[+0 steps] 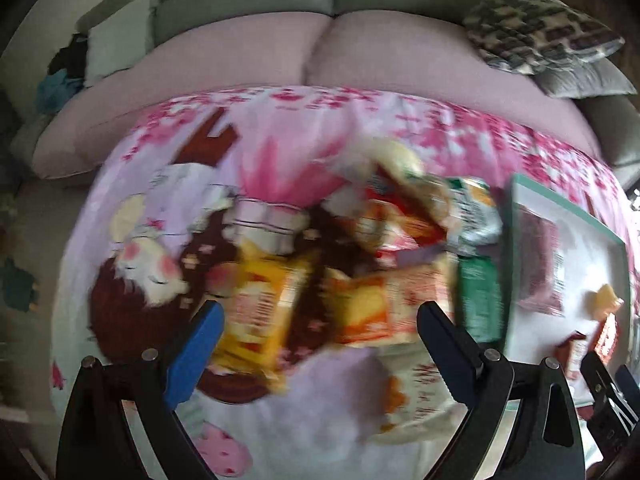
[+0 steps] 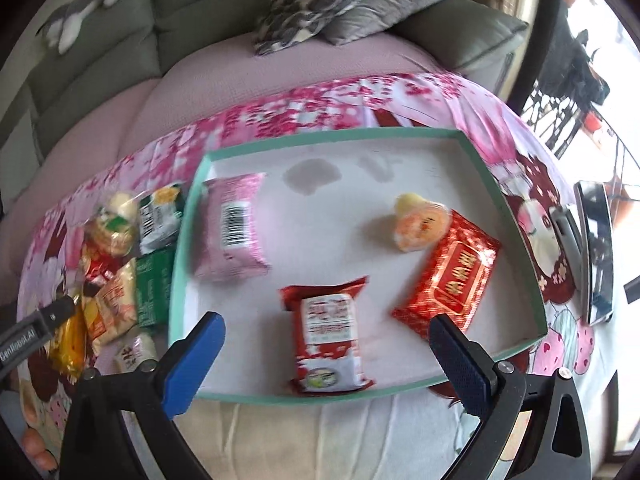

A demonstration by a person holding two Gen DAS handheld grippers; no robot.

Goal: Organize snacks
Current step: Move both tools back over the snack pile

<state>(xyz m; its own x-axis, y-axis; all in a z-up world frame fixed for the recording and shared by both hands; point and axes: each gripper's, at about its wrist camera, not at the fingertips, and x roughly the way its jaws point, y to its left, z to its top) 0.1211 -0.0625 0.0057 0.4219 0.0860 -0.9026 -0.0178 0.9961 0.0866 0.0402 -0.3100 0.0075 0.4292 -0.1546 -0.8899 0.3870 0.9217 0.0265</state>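
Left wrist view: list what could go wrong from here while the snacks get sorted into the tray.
1. The left gripper hangs open over overlapping packets; the yellow packet and orange packet lie close, so closing may catch both.
2. The green packet sits tight against the tray's teal rim; a finger might snag the rim.
3. The left view is blurred, so aim may be off.
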